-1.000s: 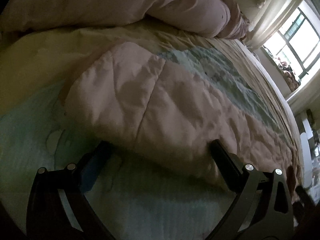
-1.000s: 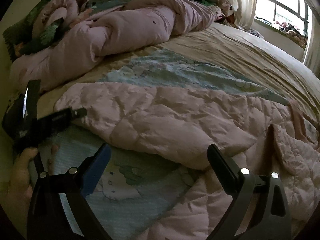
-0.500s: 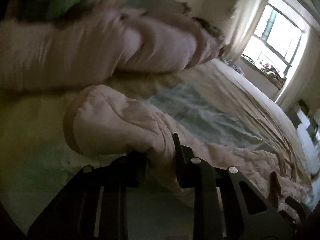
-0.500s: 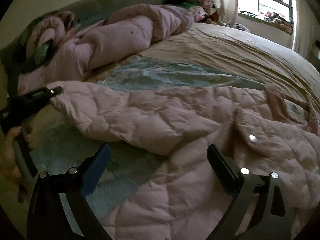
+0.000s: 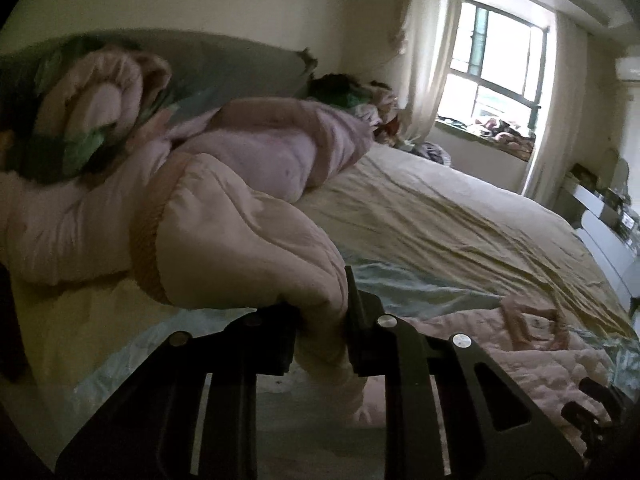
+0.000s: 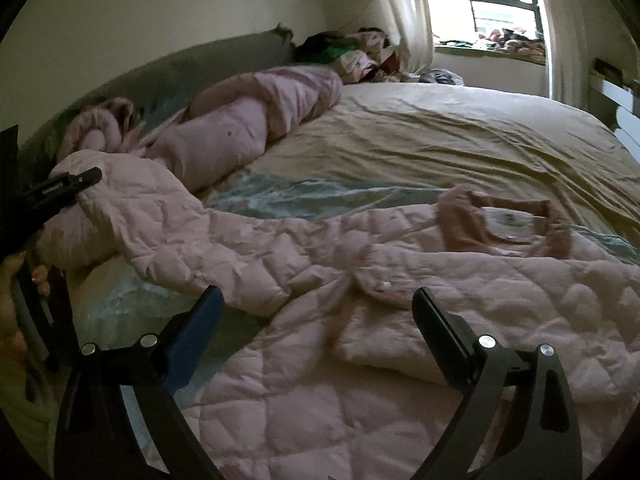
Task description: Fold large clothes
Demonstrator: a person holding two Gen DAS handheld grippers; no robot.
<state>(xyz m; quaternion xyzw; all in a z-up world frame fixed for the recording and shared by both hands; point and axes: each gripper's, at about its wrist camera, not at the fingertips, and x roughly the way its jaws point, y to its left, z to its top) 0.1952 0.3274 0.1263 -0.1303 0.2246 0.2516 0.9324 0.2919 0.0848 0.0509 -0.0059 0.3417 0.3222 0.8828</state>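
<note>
So the left gripper (image 5: 322,312) had its fingers (image 5: 354,300) clamped tight on a bunched fold of the pink quilted jacket (image 6: 360,300), right near the cuff end of the sleeve (image 5: 240,240). That sleeve puffed up off the bed toward 11 o'clock in the left wrist view, with the ribbed cuff (image 5: 148,252) hanging at about 9 o'clock. In the right wrist view you could see the same gripper way over at 9 o'clock, with the person's hand (image 6: 24,280) wrapped around its handle and the sleeve lifted off the bed there.

Right gripper (image 6: 316,324) was a different story: fingers (image 6: 436,324) spread wide apart, nothing between them, hovering over the jacket's chest area. The blue-padded finger sat at 7 o'clock, the black one at 5 o'clock.

The jacket itself lay spread across the near side of the bed (image 6: 460,132), collar (image 6: 500,220) with a white label at roughly 2 o'clock. Under it was a pale blue printed sheet (image 6: 304,196), then a tan sheet further out. A rolled-up pink duvet (image 6: 248,120) lay along the grey headboard (image 6: 224,56) around 11 o'clock, and a bright window (image 6: 480,0) with curtains sat at 1 o'clock.
</note>
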